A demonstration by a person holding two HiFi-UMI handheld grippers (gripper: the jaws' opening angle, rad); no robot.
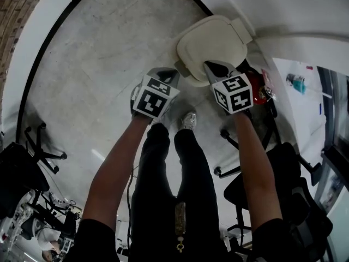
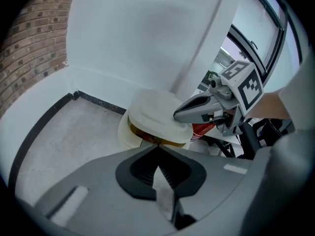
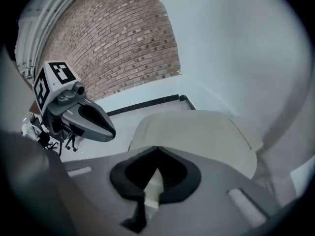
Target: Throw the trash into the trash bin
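A cream trash bin (image 1: 210,42) with a hinged lid stands on the concrete floor in the corner by the white wall. In the left gripper view a brown gap shows under the front of the lid (image 2: 157,112). My right gripper (image 1: 214,65) is shut, its tips over the lid's near edge; the lid (image 3: 197,132) fills its own view. My left gripper (image 1: 170,71) hangs just left of the bin's front, jaws together. A pale sliver shows behind each pair of closed tips; I cannot tell whether it is trash or background.
A red object (image 1: 259,89) sits on the floor right of the bin. Dark office chairs stand at the left (image 1: 32,162) and right (image 1: 283,179). The person's legs and shoe (image 1: 188,119) are below the grippers. A brick wall (image 3: 113,38) runs along the left.
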